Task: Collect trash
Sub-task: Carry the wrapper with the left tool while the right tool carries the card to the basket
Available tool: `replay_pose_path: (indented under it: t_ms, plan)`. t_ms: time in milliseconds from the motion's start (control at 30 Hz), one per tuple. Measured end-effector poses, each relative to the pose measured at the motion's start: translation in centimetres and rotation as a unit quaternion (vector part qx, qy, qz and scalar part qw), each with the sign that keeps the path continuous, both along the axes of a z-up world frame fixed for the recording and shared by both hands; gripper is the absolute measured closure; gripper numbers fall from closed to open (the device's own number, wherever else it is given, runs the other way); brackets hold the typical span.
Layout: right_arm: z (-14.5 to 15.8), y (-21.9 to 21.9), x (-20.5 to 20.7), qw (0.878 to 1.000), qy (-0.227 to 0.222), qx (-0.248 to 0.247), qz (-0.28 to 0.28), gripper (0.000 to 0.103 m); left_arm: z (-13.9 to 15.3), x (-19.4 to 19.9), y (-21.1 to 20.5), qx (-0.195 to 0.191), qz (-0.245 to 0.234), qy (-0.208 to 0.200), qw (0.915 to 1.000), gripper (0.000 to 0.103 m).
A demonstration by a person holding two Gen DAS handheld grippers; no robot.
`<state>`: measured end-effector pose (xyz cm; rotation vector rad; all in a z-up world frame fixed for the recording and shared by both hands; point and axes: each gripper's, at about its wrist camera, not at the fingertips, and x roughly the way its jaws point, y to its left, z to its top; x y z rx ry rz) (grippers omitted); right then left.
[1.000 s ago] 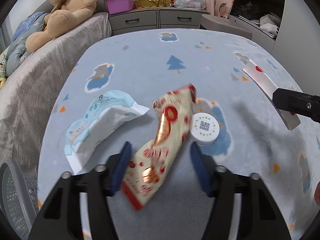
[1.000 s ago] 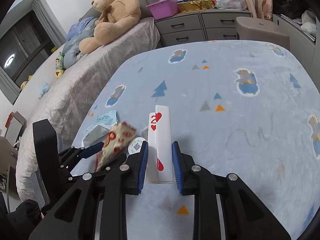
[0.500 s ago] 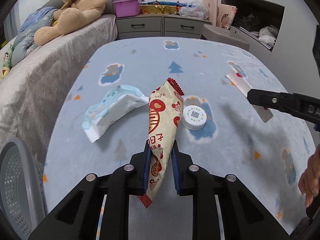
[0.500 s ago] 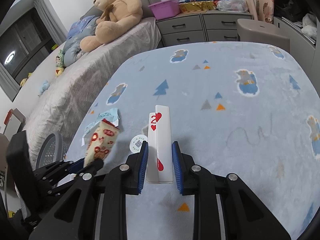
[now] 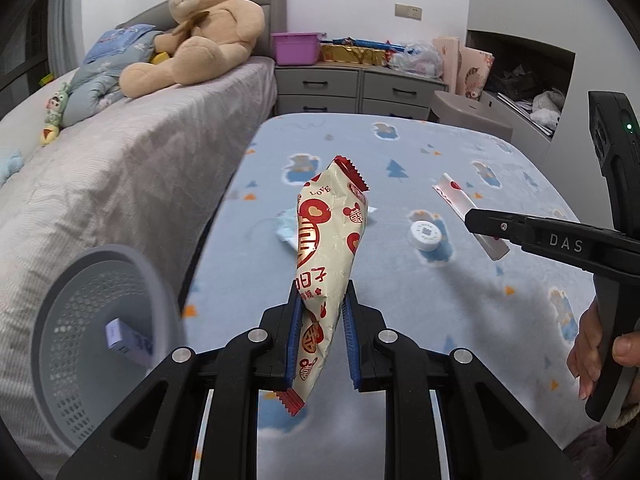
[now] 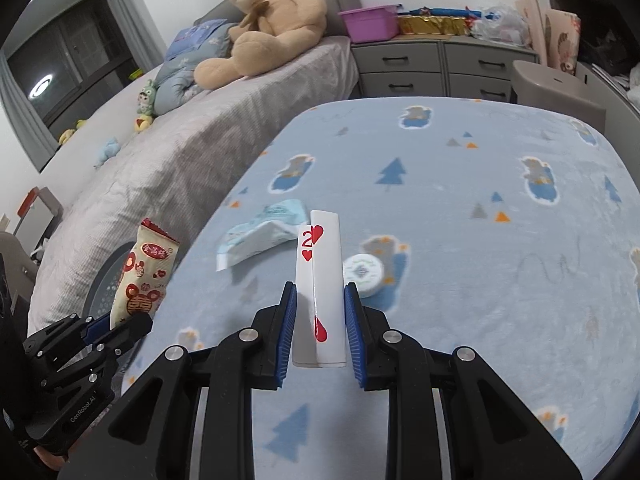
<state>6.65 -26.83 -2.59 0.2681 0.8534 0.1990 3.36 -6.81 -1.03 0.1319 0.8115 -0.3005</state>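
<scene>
My left gripper (image 5: 320, 312) is shut on a cream snack wrapper with red print (image 5: 330, 248) and holds it up in the air; it also shows in the right wrist view (image 6: 142, 276). My right gripper (image 6: 319, 312) is shut on a folded two-of-hearts playing card (image 6: 320, 280), seen side-on in the left wrist view (image 5: 460, 204). A pale blue tissue packet (image 6: 260, 236) and a white round cap (image 6: 365, 274) lie on the blue blanket. A grey mesh bin (image 5: 100, 340) stands low at the left, with a small purple box (image 5: 128, 340) inside.
The blue patterned blanket (image 6: 480, 200) covers the table. A grey bed (image 5: 120, 168) with a teddy bear (image 5: 200, 28) runs along the left. Grey drawers (image 5: 360, 88) and a beige stool (image 5: 468, 112) stand at the back.
My left gripper closed on the snack wrapper, lifted it off the blanket and swung left towards the bin. My right gripper kept hold of the card.
</scene>
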Motion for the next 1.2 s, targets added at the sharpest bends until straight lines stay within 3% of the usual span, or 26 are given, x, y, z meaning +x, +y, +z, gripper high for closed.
replay_pose_path:
  t_ms: [333,633,800,1200]
  plan:
    - [0.9,9.6,-0.2,0.998,-0.015,0.001,0.064,0.079,0.4,-1.6,9.9,0.001,0.084,-0.004,0.9964,0.084]
    - [0.7,18.1,0.9,0.992,-0.013,0.009,0.125,0.079,0.6,-0.7,18.0,0.012,0.17,-0.012,0.9854,0.084]
    - [0.3,21.9,1.5,0.988,-0.009,0.014,0.154,0.078,-0.2,-0.3,20.8,0.007,0.205,-0.012,0.9786,0.083]
    - [-1.3,27.8,2.4,0.98,-0.002,-0.008,0.201,0.078,-2.2,0.1,23.8,0.003,0.236,0.013,0.9716,0.083]
